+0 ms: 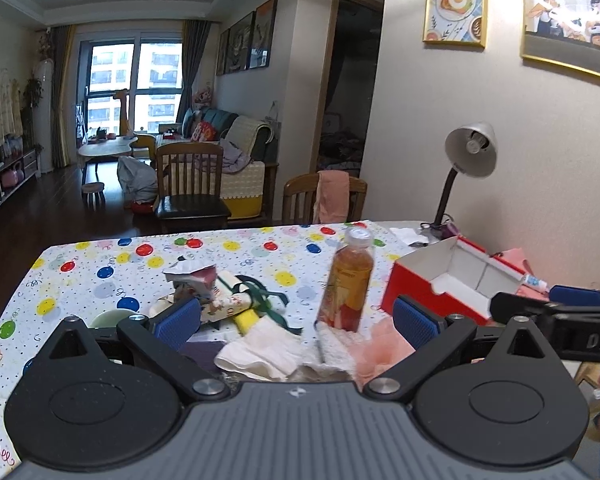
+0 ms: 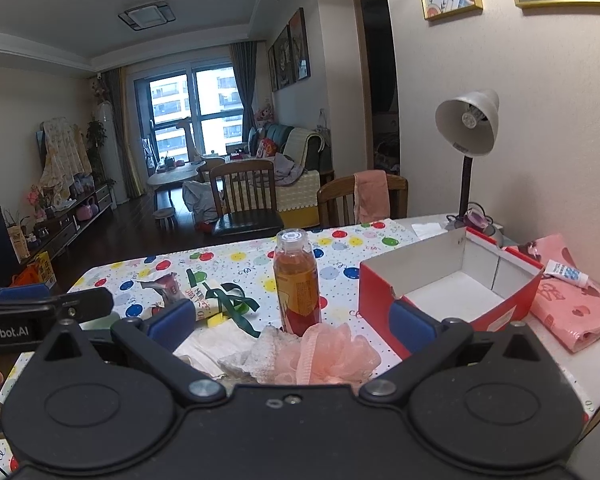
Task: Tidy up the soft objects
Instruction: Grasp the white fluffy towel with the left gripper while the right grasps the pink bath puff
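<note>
Two tongs, left [image 1: 296,320] and right [image 2: 292,322], both spread wide, gripping nothing. One pink mesh pouf [image 2: 332,354], frilly, crumpled, on worktop [image 2: 108,276] beside one bottle [image 2: 298,284]. One white cloth [image 1: 260,350]. One red box [image 2: 452,288], white inside.

Pink mesh puff [image 2: 332,354]; red, white-lined box [image 2: 452,292]; balloon-dotted white tablecloth [image 1: 100,264].

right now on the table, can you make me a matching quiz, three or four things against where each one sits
Things:
1. bottle
2. red box
3. pink puff
4. lamp

Places:
A. far back by the wall
B. nearest, in front of the bottle
C. upright mid-table
D. right of the bottle, open and empty

Pairs: 1-C, 2-D, 3-B, 4-A
</note>
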`<state>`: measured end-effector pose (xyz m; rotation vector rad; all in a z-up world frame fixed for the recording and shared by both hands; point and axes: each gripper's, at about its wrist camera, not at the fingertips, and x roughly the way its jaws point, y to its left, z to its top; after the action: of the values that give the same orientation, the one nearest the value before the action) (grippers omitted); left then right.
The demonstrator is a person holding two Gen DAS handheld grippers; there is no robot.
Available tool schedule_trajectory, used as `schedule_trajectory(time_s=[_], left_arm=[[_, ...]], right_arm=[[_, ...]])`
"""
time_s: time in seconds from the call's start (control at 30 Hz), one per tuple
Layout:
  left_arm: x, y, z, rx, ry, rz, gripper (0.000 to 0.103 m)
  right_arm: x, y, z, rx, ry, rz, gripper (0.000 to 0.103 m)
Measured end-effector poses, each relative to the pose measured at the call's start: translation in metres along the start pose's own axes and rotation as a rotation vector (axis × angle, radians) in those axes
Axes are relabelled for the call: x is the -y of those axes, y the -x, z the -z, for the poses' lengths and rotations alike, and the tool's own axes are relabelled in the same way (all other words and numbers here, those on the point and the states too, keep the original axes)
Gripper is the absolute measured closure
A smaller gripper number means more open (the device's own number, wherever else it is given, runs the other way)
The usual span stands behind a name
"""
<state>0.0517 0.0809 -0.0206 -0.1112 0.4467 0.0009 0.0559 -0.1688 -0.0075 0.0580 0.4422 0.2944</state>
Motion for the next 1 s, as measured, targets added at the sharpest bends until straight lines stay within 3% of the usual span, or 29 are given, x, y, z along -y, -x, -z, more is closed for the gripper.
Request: schedule_trajectory(time_s=[0.13,0.33,0.8,1.0], left_arm=[[-0.013,-0.022,0.007,-0.042,-0.03,-0.034,0.0],[-0.02,-0.054,0.022,-0.101,-0.078,-0.021,0.0],[0.015,-0.149,0.032,-0.233,-0.162,0.141,0.0],[0.024,-0.195,0.033,-0.304,-0.188,0.161,0.0]], right_arm=[[0.002,-0.022,0.001,-0.06,0.008,-0.003,0.0],[0.006,-0.056,0.005,-0.142,0.009,0.01,0.002],[0.023,-0.148,0.011,-0.335,-0.015,0.098,0.008],[0.033,-0.179,0.023,-0.42,-0.065,0.117,0.013]])
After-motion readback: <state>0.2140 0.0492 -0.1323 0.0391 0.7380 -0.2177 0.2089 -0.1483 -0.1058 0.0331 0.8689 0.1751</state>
